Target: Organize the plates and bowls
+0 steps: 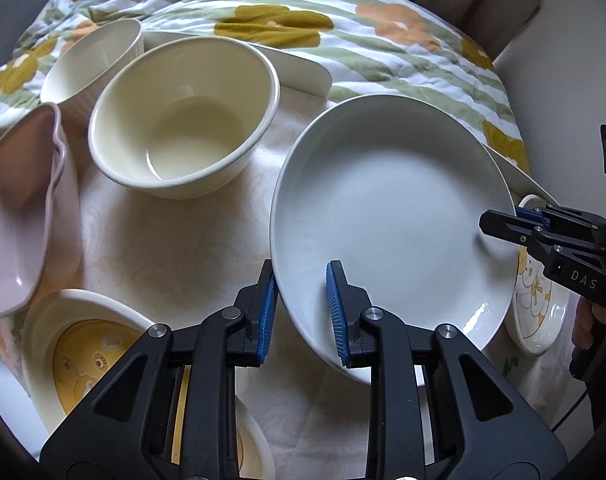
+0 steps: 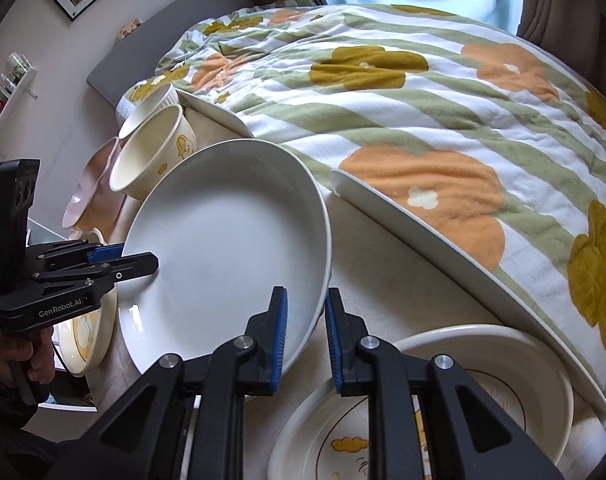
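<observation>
A large white deep plate is tilted above the tray, held at two sides. My left gripper straddles its near rim, one blue pad inside and one outside, with a visible gap. My right gripper grips the plate's right rim. In the right wrist view the plate fills the middle; my right gripper has its pads on either side of the rim, and my left gripper holds the far left rim. A cream bowl stands behind.
A ribbed white bowl and a pink wavy dish stand at the left. A yellow-patterned bowl is near left, a duck-patterned plate at the right. Cream dishes lie near right. A flowered quilt lies beyond the tray's edge.
</observation>
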The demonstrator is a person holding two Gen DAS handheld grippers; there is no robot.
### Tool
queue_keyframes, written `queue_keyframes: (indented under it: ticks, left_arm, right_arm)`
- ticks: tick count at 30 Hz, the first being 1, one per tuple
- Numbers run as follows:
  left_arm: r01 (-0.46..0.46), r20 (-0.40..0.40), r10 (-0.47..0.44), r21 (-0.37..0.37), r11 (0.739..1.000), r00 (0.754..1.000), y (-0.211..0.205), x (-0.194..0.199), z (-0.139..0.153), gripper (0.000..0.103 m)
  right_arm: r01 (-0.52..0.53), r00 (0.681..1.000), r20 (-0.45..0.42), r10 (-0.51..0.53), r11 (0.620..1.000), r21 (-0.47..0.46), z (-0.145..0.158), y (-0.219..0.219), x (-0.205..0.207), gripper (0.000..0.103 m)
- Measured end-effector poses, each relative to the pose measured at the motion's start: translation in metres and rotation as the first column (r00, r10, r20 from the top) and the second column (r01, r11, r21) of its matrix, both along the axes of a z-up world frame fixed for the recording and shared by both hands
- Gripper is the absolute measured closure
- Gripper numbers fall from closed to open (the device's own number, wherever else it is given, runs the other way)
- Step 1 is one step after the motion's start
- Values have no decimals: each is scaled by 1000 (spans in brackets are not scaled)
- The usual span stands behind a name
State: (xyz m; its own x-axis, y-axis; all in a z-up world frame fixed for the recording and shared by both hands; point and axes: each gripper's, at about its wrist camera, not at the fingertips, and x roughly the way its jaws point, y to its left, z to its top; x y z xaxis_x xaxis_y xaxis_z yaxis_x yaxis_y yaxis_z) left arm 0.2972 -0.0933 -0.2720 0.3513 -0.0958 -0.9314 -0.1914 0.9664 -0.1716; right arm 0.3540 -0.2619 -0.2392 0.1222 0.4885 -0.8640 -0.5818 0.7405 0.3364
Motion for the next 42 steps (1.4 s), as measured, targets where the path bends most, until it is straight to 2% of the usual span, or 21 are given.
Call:
queue_keyframes:
  ticks: [5, 11, 18, 24, 31, 37, 42]
  left_arm:
    - [30, 46, -29, -4, 1000, 999, 6, -14, 27, 81]
    - [86, 107, -84, -14, 996, 991, 21, -43, 60, 81]
    - [198, 132, -195, -14, 980, 972, 59, -88, 76, 81]
    - [285, 104, -282, -21, 958, 954, 104, -124, 67, 81]
    - [341, 38, -339, -57, 938, 940, 149, -140, 31, 81]
    - [351, 12, -351, -74, 934, 936, 163, -139, 8, 81]
    - [359, -1, -360, -65, 931, 933, 163, -138, -1, 81]
  right_arm:
    - [25, 999, 27, -26, 1000, 16, 26, 0, -15, 86]
    - [96, 993, 62, -97, 995, 16, 61, 11, -52, 86]
    - [212, 975, 71, -212, 977, 12, 78, 44, -112, 86]
    - [338, 941, 7, -338, 941, 5, 62, 87, -170, 86]
    - [439, 897, -57, -439, 898, -4, 38, 125, -207, 86]
    - [440, 895, -51, -442, 897, -55, 28, 144, -210, 86]
    - [437, 897, -25, -440, 895, -88, 28, 152, -208, 86]
